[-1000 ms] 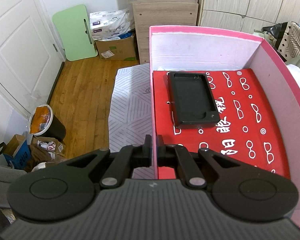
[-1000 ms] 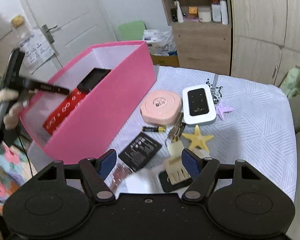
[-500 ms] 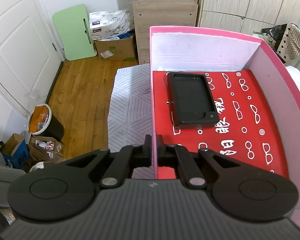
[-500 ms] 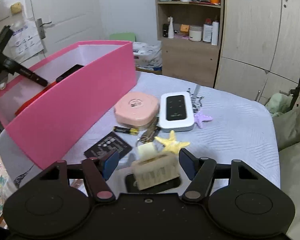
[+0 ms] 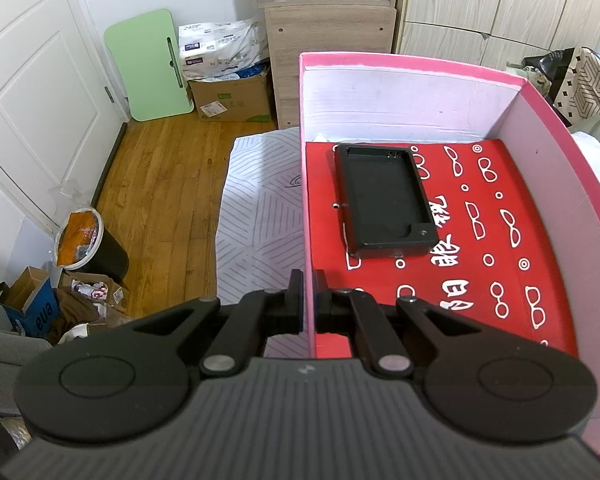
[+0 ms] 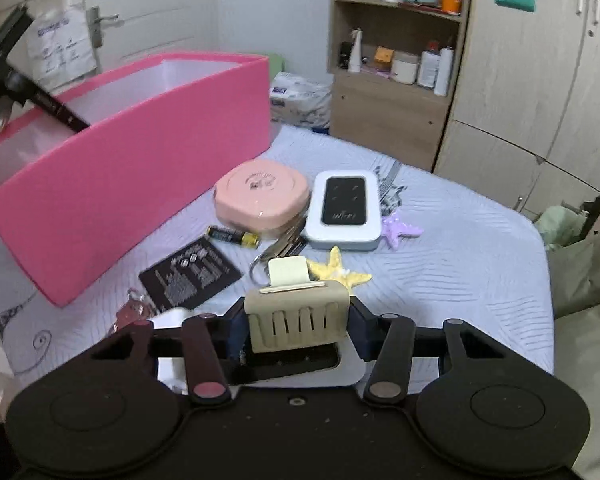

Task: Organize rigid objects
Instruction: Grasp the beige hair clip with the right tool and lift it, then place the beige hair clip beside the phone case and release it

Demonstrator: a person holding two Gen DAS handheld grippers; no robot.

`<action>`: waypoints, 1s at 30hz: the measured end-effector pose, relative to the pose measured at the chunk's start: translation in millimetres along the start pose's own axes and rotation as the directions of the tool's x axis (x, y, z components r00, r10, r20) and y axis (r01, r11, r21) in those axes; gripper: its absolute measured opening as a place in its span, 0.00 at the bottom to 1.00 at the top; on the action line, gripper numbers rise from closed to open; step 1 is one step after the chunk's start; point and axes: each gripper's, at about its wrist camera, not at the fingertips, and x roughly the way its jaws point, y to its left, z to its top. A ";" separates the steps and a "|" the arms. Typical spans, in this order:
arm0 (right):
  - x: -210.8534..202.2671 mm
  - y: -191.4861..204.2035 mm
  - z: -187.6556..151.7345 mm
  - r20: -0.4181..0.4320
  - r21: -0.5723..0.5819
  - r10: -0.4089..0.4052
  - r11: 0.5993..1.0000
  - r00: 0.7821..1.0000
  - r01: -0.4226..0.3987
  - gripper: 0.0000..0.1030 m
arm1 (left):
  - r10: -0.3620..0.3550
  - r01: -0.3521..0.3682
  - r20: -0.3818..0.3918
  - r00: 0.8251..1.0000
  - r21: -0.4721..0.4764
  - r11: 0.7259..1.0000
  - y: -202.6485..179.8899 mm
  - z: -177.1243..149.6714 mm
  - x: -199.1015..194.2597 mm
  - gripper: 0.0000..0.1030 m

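Grippers at work over a cloth-covered table [image 6: 460,240]: the left gripper [image 5: 309,300] is pinched tight on the near side wall of a pink box [image 5: 548,128], one finger outside the wall and one inside. A red sheet printed with white spectacles [image 5: 500,248] lines the floor of the box, and a black tray [image 5: 384,200] lies flat on it toward the far left corner. The right gripper [image 6: 298,328] is clamped on a beige clip [image 6: 298,318], holding it just above the table with its pale tab pointing away from the camera. Beyond the clip, spread on the cloth beside the box, lie a yellow starfish [image 6: 340,270], a black card [image 6: 190,276], a battery [image 6: 234,236], a round pink case [image 6: 260,196], a white wifi router [image 6: 345,210], a purple starfish [image 6: 400,230] and a set of keys [image 6: 284,242] partly tucked between the case and the router. The case and the router sit side by side, touching or nearly so
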 end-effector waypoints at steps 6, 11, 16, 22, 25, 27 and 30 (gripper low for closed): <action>-17.1 0.7 19.1 0.059 0.023 -0.003 1.000 0.998 0.001 0.55 | 0.009 -0.009 0.000 1.000 0.011 1.000 -4.1 0.3 0.8 0.03; -33.9 24.8 53.1 0.145 -0.034 0.067 0.997 0.987 -0.063 0.55 | 0.001 -0.001 0.005 1.000 0.006 1.000 -3.2 -0.4 0.4 0.03; -44.6 61.1 101.5 0.223 -0.134 0.177 0.980 0.959 -0.150 0.55 | -0.009 0.009 0.007 1.000 -0.002 1.000 0.2 -1.7 0.0 0.03; -13.1 116.4 155.3 0.171 -0.347 0.214 0.927 0.962 -0.145 0.55 | -0.009 0.009 0.007 1.000 -0.004 1.000 1.7 -2.3 -0.7 0.03; 20.1 136.0 172.0 0.096 -0.435 0.181 0.892 0.979 -0.122 0.55 | -0.008 0.008 0.007 1.000 -0.001 1.000 1.9 -2.4 -0.7 0.03; 39.9 141.5 182.3 0.040 -0.439 0.160 0.889 0.986 -0.126 0.55 | -0.008 0.008 0.007 1.000 0.000 1.000 1.8 -2.4 -0.7 0.03; 76.0 145.7 197.8 -0.054 -0.433 0.118 0.892 0.992 -0.130 0.54 | -0.006 0.006 0.006 1.000 0.003 1.000 1.2 -1.9 -0.6 0.03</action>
